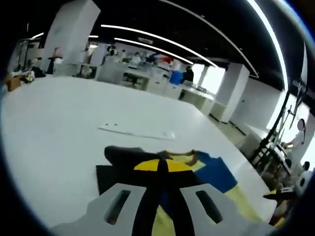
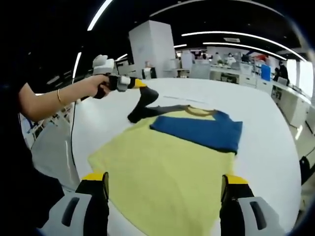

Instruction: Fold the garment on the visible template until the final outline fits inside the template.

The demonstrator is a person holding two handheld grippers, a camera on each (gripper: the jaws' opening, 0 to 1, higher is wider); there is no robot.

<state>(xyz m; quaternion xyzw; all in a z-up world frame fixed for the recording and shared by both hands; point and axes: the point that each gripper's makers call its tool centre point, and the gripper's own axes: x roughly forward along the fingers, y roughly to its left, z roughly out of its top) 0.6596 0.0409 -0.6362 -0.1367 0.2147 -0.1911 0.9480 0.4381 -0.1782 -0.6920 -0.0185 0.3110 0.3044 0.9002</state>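
One hand (image 2: 93, 86) reaches out level — left gripper (image 2: 142, 96) seemingly pinching the shirt's (image 2: 167, 167) dark sleeve (image 2: 140, 112); right gripper (image 2: 165, 196) gapes wide.

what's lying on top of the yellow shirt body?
A folded blue sleeve lies across the yellow shirt near the collar. Whatever is beneath the shirt is covered.

Shirt (image 2: 167, 162): yellow body, blue sleeve (image 2: 199, 132), dark grey sleeve (image 2: 142, 109), tan collar. Table (image 1: 54, 128): white. Right gripper (image 2: 165, 196): black jaws, yellow-capped, on grey bases.
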